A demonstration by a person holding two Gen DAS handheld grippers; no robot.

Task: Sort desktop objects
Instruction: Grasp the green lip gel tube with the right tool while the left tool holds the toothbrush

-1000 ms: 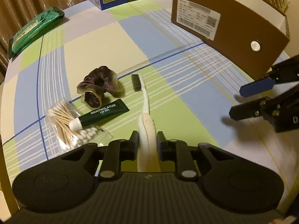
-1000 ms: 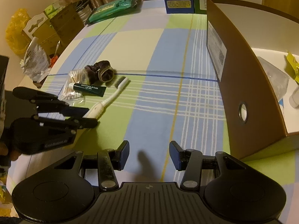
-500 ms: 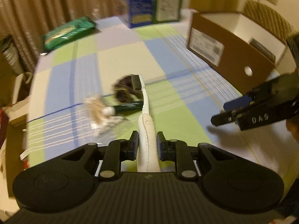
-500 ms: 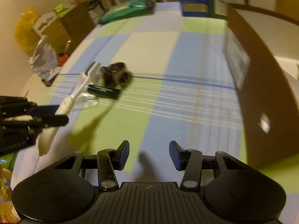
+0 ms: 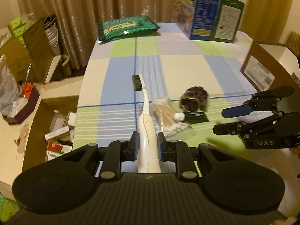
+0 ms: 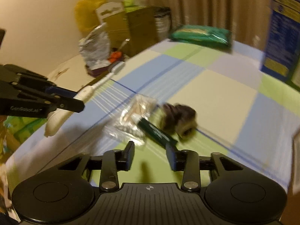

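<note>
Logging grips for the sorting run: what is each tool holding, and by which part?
Left tool: the toothbrush, clamped by its handle. Right tool: nothing, jaws closing on air.

Checked tablecloth (image 5: 120, 69); swabs (image 5: 166, 112), scrunchie (image 5: 195, 99)

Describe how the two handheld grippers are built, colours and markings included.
Both are matte black. The left gripper has a ribbed body, two round side discs and silver screws on its finger arms. The right gripper looks the same, with blue finger pads; in the left view its side bears pale letters "DAS".
</note>
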